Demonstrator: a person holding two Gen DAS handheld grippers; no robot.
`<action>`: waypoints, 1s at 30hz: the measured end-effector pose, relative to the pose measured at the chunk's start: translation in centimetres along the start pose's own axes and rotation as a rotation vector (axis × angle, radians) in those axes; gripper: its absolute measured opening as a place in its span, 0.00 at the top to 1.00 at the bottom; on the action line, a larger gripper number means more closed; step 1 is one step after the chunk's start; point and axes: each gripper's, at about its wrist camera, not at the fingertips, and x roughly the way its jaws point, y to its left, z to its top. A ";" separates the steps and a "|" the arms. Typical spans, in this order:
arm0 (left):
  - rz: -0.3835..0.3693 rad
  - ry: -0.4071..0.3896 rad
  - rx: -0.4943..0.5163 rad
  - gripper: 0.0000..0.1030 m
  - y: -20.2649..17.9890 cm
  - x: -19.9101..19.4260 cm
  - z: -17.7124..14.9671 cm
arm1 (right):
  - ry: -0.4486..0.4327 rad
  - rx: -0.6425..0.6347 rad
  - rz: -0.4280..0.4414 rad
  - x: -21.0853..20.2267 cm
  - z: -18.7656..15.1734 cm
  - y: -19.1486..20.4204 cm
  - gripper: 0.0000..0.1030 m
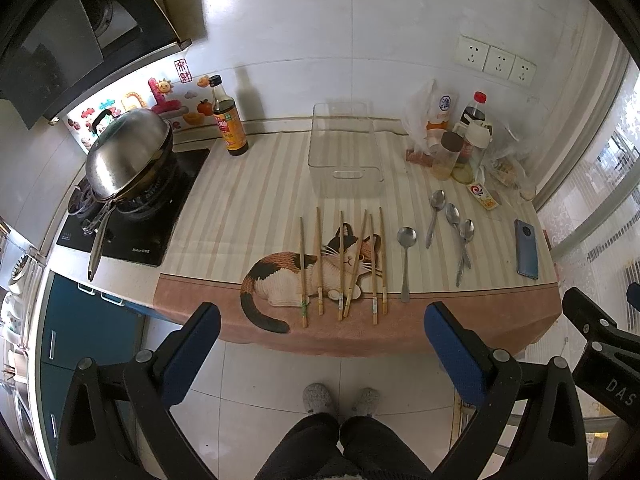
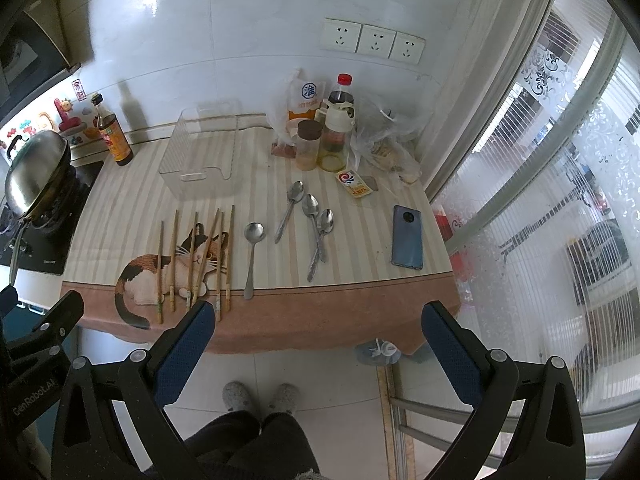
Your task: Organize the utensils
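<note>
Several wooden chopsticks (image 1: 341, 264) (image 2: 196, 258) lie side by side on the cat-print table mat (image 1: 280, 200). To their right lie several steel spoons: one alone (image 1: 406, 258) (image 2: 253, 254) and a group of three (image 1: 454, 232) (image 2: 310, 224). A clear plastic bin (image 1: 344, 148) (image 2: 204, 148) stands empty behind them. My left gripper (image 1: 322, 316) is open and empty, held before the table's front edge. My right gripper (image 2: 316, 314) is open and empty, also short of the edge. Its arm shows at the right of the left wrist view.
A lidded wok (image 1: 128, 156) sits on the stove at left. A soy sauce bottle (image 1: 228, 118) stands near the wall. Bottles, jars and bags (image 1: 460, 136) crowd the back right corner. A blue phone (image 1: 526, 250) and a small carton (image 1: 482, 194) lie at right.
</note>
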 end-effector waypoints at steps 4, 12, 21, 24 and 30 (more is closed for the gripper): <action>-0.001 -0.001 0.000 0.00 0.0 0.0 0.0 | 0.000 0.000 0.000 -0.1 -0.1 0.0 0.00; -0.003 -0.006 -0.006 0.00 0.5 0.2 0.5 | -0.004 -0.002 0.000 0.0 0.1 0.1 0.00; 0.004 -0.021 -0.014 0.00 0.8 0.3 1.1 | -0.014 -0.002 0.013 0.0 0.2 0.5 0.00; 0.049 -0.085 -0.028 0.00 1.4 0.9 1.8 | -0.037 0.024 0.045 0.9 0.6 0.2 0.00; 0.176 -0.131 -0.042 0.00 3.0 5.3 3.4 | -0.077 0.033 0.127 5.4 1.9 1.0 0.00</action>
